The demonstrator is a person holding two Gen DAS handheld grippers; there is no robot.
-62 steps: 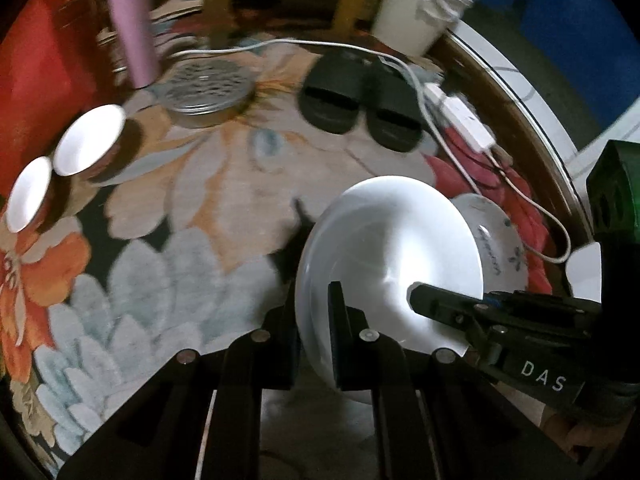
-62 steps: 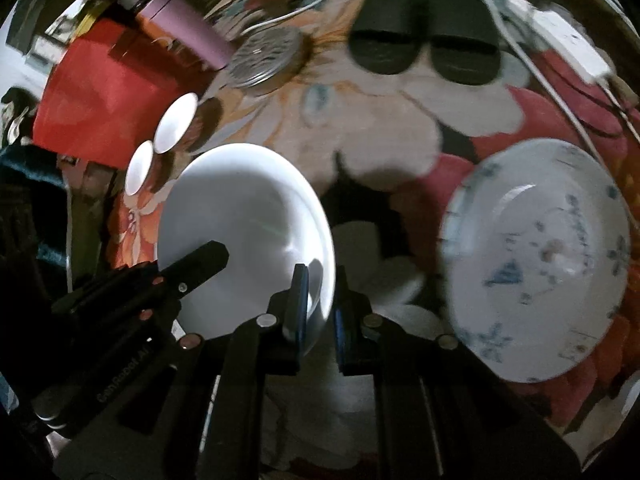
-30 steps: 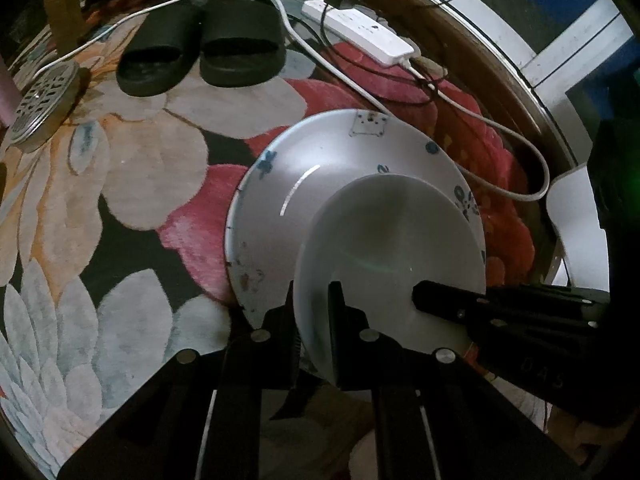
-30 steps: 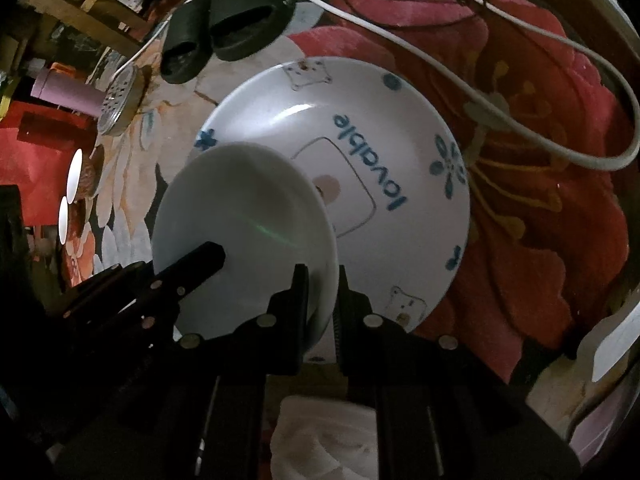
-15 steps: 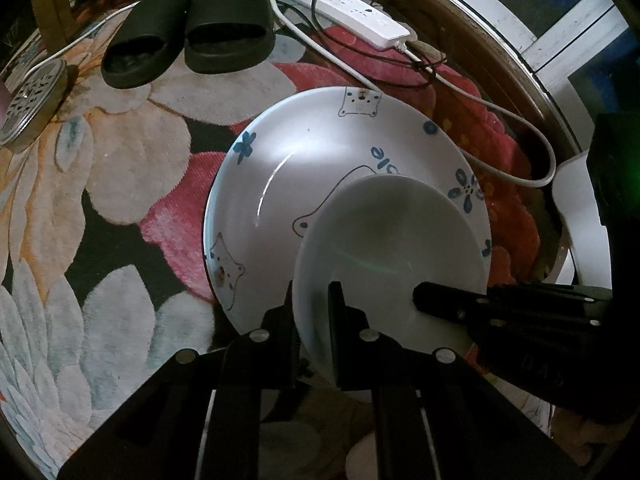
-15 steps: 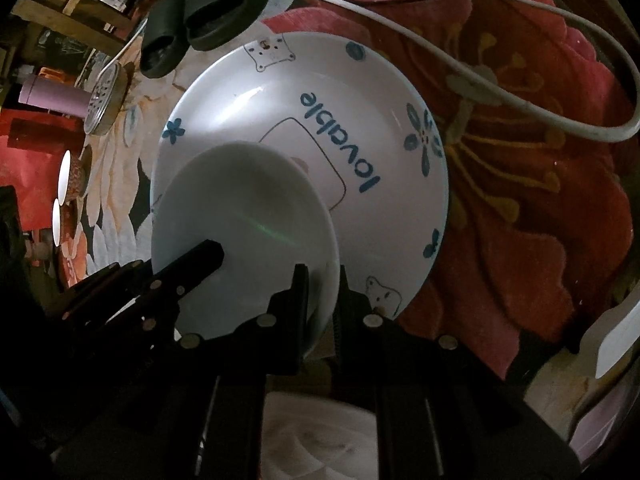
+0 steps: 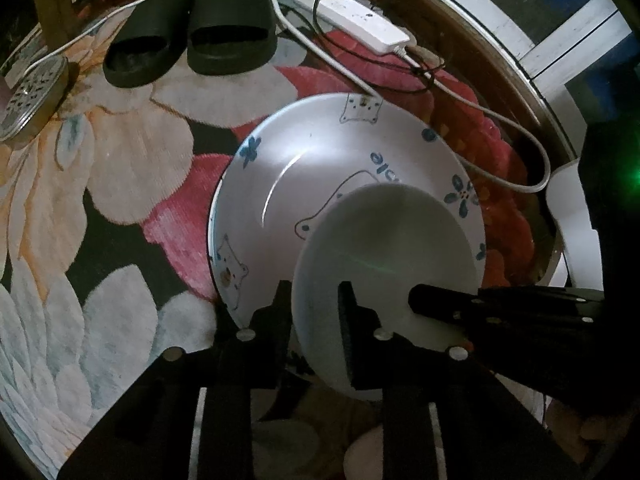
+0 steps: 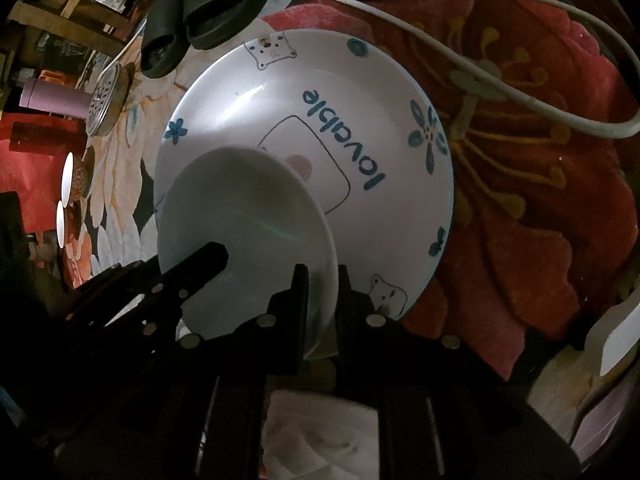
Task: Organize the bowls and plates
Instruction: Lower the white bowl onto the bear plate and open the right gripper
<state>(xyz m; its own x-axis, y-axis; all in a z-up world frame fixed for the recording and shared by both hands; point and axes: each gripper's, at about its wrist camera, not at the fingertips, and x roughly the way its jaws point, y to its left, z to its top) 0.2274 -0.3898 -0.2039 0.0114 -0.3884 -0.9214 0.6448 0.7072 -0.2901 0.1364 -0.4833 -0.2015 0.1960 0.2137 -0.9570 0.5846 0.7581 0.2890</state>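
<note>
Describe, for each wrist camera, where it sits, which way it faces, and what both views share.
Left wrist: on the left gripper, facing steeply down; its jaws are opening around the rim of the plain plate.
Right wrist: on the right gripper, facing steeply down; jaws shut on that plate.
Shared: plain plate, patterned plate, black slippers.

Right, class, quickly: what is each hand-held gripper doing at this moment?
Left hand-held gripper: jaws opening, rim of the plain white bowl between them.
Right hand-held gripper: shut on the same bowl's opposite rim.
</note>
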